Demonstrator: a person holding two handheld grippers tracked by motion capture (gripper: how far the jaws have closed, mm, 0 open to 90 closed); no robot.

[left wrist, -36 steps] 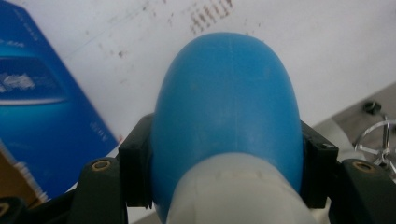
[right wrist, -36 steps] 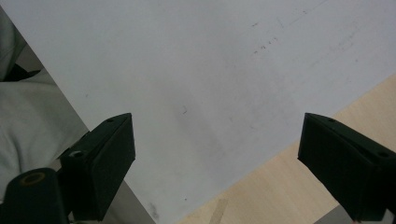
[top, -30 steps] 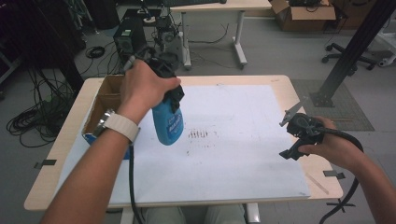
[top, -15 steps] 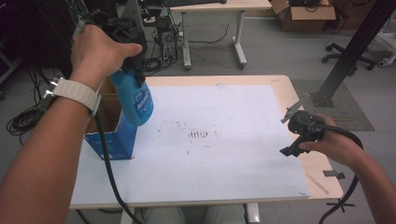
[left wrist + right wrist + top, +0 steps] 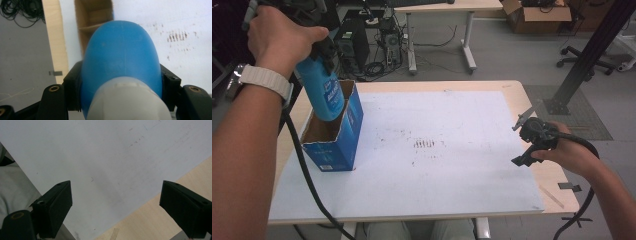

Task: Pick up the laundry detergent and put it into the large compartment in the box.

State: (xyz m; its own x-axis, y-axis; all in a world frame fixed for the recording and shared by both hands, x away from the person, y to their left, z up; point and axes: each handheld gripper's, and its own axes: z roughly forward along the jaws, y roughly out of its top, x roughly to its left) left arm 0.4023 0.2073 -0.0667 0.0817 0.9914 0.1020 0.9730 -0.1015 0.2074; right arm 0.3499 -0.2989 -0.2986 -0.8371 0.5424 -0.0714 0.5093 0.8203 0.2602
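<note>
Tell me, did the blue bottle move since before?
Yes. The blue bottle, squeezed in the left claw, went left and away from the dark smudges in the high view. Now it hangs over the open blue box.
</note>
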